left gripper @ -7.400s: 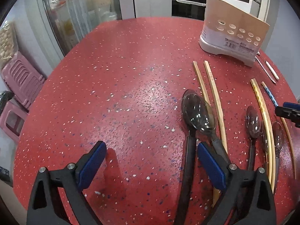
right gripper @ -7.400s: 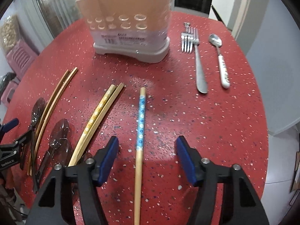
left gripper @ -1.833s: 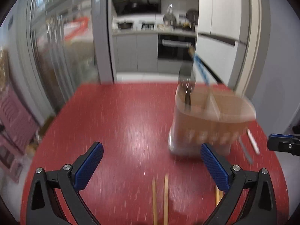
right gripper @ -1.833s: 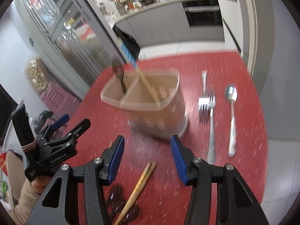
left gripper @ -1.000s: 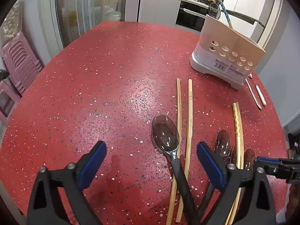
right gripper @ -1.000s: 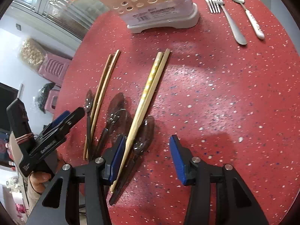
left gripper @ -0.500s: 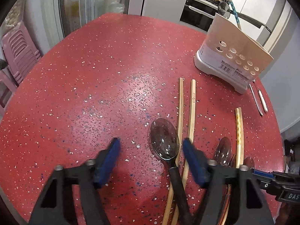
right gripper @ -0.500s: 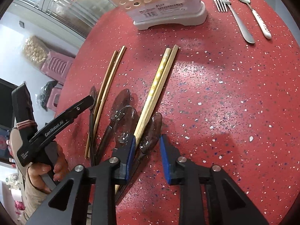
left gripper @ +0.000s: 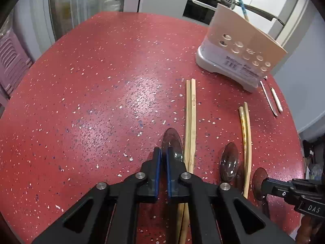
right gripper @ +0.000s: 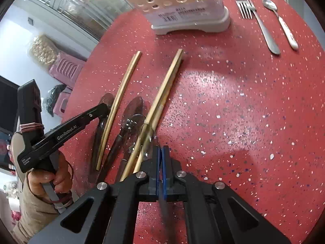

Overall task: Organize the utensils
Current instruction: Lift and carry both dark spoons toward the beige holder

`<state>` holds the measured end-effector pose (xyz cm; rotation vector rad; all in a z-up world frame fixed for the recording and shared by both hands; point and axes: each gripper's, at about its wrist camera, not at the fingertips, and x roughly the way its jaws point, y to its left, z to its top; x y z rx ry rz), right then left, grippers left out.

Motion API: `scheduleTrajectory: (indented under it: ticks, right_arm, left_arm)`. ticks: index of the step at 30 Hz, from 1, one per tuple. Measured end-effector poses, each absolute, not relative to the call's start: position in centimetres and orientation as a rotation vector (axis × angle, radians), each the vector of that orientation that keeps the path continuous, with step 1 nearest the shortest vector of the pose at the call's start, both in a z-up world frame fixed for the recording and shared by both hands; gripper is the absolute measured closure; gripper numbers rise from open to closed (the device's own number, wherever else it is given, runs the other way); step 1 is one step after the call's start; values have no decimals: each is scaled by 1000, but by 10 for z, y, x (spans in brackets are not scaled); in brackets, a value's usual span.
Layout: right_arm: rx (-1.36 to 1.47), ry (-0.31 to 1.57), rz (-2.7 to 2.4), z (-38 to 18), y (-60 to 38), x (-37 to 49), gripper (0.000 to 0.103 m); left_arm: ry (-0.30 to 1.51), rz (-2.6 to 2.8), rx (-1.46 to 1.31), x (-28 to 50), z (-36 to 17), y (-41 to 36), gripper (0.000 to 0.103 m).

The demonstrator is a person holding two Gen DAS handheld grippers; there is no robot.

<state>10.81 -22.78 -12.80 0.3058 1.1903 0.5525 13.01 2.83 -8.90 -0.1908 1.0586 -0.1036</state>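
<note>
Clear smoky spoon (left gripper: 172,144), perhaps plastic

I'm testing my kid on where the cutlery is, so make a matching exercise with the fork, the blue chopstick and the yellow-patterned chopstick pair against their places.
Things:
1. fork
2. blue chopstick
3. yellow-patterned chopstick pair

Places:
A. standing in the holder
B. flat on the red table, between two dark spoons
C. flat beside the white-handled spoon

Pairs: 1-C, 2-A, 3-B
</note>
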Motion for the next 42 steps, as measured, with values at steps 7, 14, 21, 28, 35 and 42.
scheduleTrajectory:
  ticks: [7, 14, 21, 28, 35, 42]
  right_arm:
    - [295, 1166, 572, -119, -232, 109, 101]
    - [305, 1118, 594, -101, -242, 108, 101]
    - [328, 1060, 617, -80, -251, 110, 101]
    - [367, 985, 628, -49, -265, 119, 101]
    - [376, 872, 607, -2, -285, 142, 101]
    - [392, 765, 590, 45, -296, 179, 101]
  left_arm:
    - [1020, -129, -202, 118, -76, 31, 75]
    - [986, -135, -235, 103, -58, 50, 75]
    - [909, -151, -266, 92, -22, 64, 75]
    - [818, -174, -309, 100, 17, 61, 75]
    - [721, -207, -332, 134, 63, 53, 75]
    - [607, -251, -351, 184, 106, 30, 75]
